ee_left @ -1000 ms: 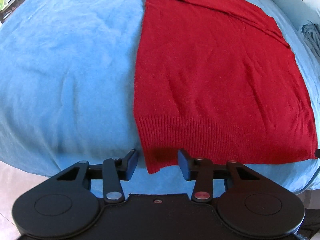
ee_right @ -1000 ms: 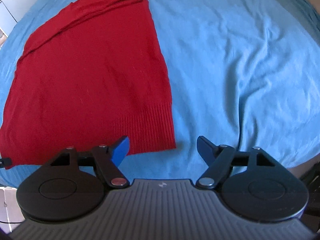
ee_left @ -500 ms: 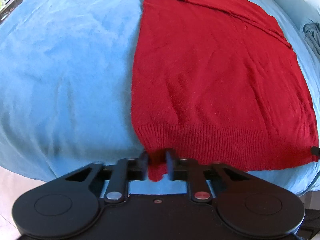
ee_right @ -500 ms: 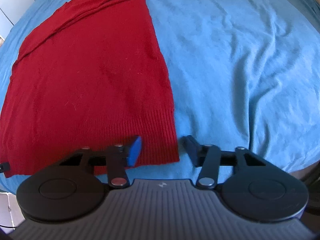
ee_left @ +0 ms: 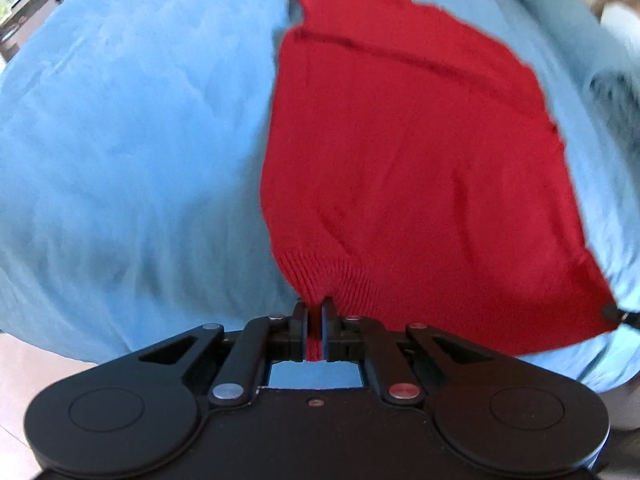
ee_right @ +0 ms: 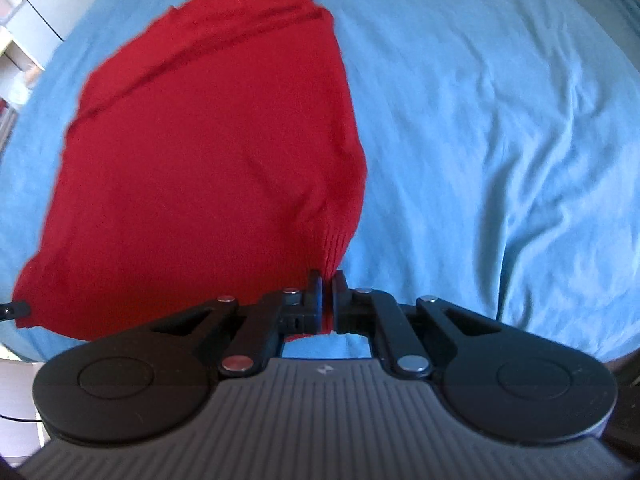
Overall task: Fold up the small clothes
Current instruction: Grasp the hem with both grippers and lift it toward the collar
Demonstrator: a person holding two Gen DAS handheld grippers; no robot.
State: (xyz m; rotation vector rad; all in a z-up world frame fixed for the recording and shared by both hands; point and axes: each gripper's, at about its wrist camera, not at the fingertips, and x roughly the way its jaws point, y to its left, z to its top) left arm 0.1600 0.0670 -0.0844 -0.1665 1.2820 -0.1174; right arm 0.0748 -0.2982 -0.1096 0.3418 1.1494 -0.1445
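Seen from my left wrist camera, the left gripper sits at lower centre of the frame, its jaws drawn almost together on the ribbed hem corner of the red sweater. A sliver of red knit shows between the fingers, so I read this as a firm pinch, not an empty close. The knit rises in a small peak toward the jaws, which suggests the corner is off the blue sheet, while the rest of the garment lies flat through the centre and right of the frame. At far right, a small dark tip touches the opposite hem corner; I take it for my other tool. A grey bundle blurs at the right edge.

From my right wrist camera, the sweater fills the left and centre of the frame, and the sheet runs wrinkled across the right. The right gripper at lower centre is likewise closed to a narrow slit on the other hem corner, red fabric caught between its fingers.

I hold both bottom corners so the hem stays taut and level; my judgement is that the fold is just beginning, with the hem to be carried toward the collar at the top of the frame.
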